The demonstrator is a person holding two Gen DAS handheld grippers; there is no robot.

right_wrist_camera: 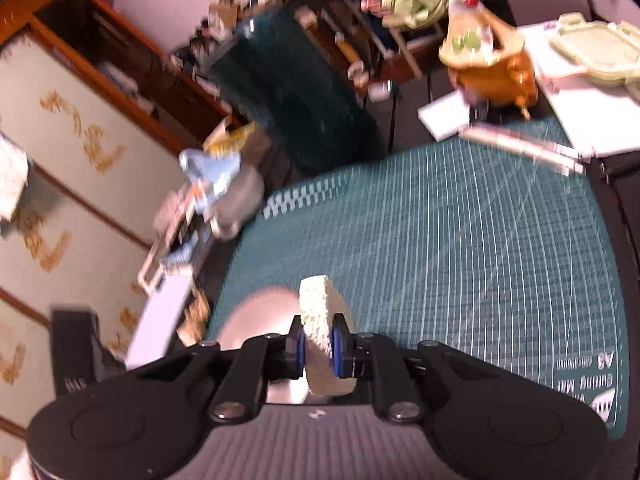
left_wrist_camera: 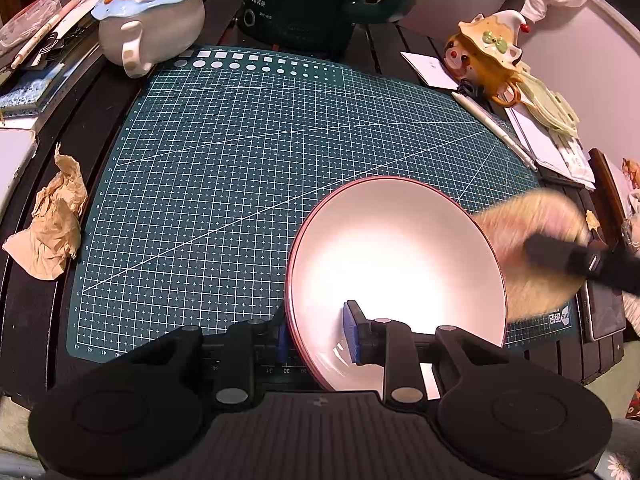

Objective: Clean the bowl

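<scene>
On the green cutting mat (left_wrist_camera: pixel 240 184), my left gripper (left_wrist_camera: pixel 320 332) is clamping the white, red-rimmed bowl's (left_wrist_camera: pixel 396 256) rim; my right gripper (right_wrist_camera: pixel 318 346) is squeezing a pale sponge (right_wrist_camera: pixel 318 312) beside it. Bowl interior is looking spotless; wiping stage unclear.

white bowl (left_wrist_camera: pixel 396 256) rimmed red; teal mat (left_wrist_camera: pixel 240 184), white grid; pale-yellow sponge (right_wrist_camera: pixel 318 320).

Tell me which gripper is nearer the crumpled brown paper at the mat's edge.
Left. The left gripper clamps the bowl's near rim, toward the crumpled paper beside the cutting mat. The right gripper, holding the sponge, is beyond the bowl's far side.
</scene>
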